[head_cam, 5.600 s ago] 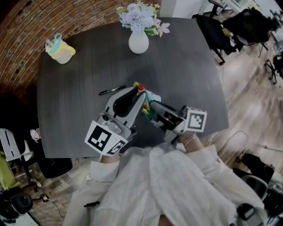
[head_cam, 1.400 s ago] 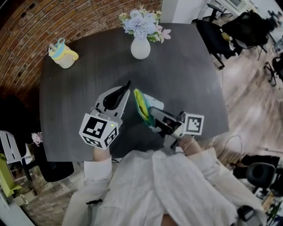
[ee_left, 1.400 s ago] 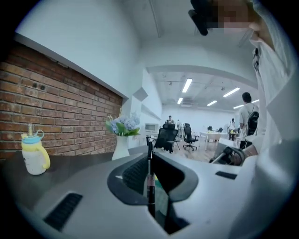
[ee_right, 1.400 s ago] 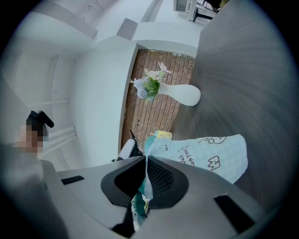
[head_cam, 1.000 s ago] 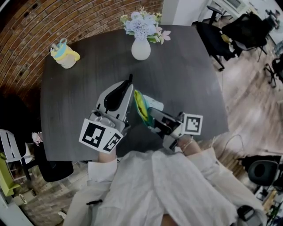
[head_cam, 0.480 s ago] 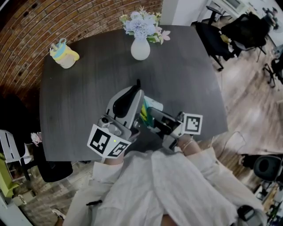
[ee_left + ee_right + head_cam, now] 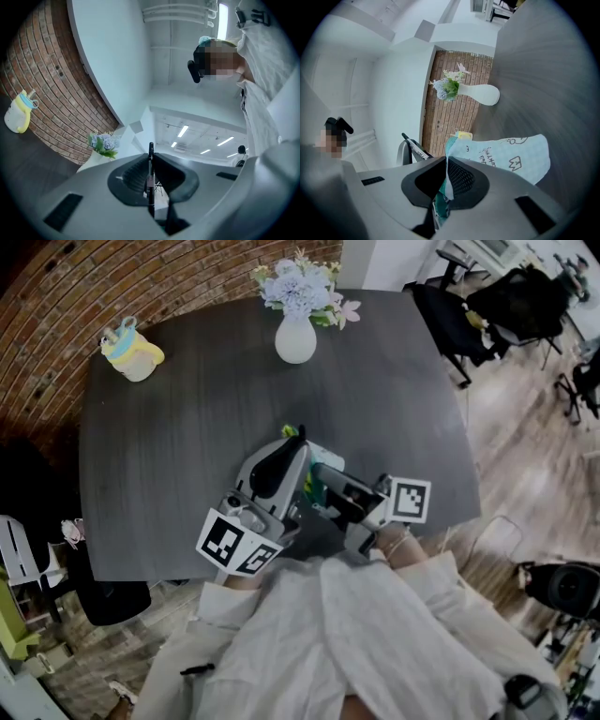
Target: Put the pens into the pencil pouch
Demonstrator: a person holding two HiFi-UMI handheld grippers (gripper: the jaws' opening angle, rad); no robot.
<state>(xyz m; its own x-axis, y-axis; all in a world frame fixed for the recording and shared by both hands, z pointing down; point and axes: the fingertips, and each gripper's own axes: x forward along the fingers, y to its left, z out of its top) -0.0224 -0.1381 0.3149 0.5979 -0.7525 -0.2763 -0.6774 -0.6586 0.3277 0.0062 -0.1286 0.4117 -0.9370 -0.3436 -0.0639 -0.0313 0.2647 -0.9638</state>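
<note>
My left gripper [image 7: 151,165], clamping a pen [image 7: 150,151], has swung right to the pouch [image 7: 511,157] that my right gripper [image 7: 444,180] pinches; insertion nears.

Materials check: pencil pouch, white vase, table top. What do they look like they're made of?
pencil pouch: looks like soft fabric, matte pale blue with printed doodles; its edge crumples where it is pinched.
vase: probably ceramic, smooth plain white with a slight sheen.
table: dark grey, matte, with faint streaky grain; wood or laminate, the look leaves it open.
</note>
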